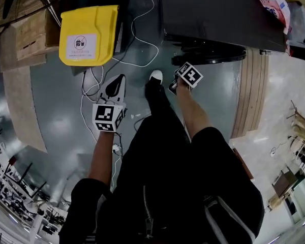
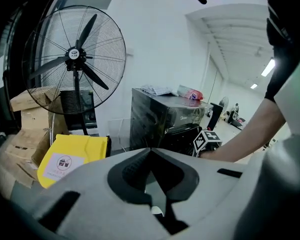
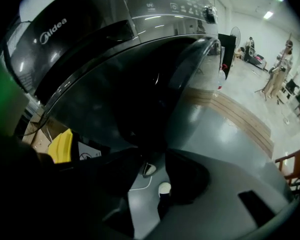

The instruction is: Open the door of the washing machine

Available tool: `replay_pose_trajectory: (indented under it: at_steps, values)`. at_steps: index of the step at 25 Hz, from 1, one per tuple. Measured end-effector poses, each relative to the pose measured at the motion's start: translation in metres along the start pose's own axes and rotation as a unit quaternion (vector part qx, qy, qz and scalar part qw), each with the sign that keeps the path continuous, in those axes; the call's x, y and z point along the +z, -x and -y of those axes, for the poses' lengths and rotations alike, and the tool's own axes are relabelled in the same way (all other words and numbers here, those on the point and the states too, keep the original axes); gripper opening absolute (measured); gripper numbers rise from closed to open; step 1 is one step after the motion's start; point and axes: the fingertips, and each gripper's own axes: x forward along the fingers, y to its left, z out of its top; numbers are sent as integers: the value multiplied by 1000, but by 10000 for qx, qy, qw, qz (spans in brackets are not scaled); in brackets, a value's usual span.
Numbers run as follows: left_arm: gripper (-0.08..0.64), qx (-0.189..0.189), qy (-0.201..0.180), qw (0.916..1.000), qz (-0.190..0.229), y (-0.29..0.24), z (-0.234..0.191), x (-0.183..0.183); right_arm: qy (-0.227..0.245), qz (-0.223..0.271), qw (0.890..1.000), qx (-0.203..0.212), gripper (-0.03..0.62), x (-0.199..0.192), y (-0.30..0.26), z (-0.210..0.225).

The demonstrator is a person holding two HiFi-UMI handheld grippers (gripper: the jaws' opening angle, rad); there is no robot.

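Observation:
The black washing machine (image 1: 218, 14) stands at the top of the head view. Its round dark door (image 3: 155, 84) fills the right gripper view from close up. My right gripper (image 3: 149, 154) points steeply down at the door's lower rim, its marker cube (image 1: 189, 75) just in front of the machine. Its tips vanish into the dark rim, so a grip is not visible. My left gripper (image 1: 115, 88) hangs over the grey floor left of my shoe. Its jaws meet at the tip with nothing between them. From the left gripper (image 2: 150, 151) the machine (image 2: 165, 119) stands ahead.
A yellow bin (image 1: 88, 34) lies on the floor left of the machine, with white cables (image 1: 137, 44) looping around it. A tall pedestal fan (image 2: 75, 59) and cardboard boxes (image 2: 27, 119) stand behind it. A wooden floor strip (image 1: 250, 93) runs along the right.

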Motion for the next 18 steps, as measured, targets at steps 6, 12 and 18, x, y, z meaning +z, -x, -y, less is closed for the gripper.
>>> replay_pose_trajectory:
  at_steps: [6,12,18]
  values:
    - [3,155,-27,9996,237,38,39,-27,525,-76,9981,326,156,-35,21,49]
    - [3,229,-131,9991,333,81,95,-67,878,-116,9939,663,137,-71,47,115]
    - [3,-38,-324,9992,210,101,156,-92,1319,70,9872,896,119,-96,72,200]
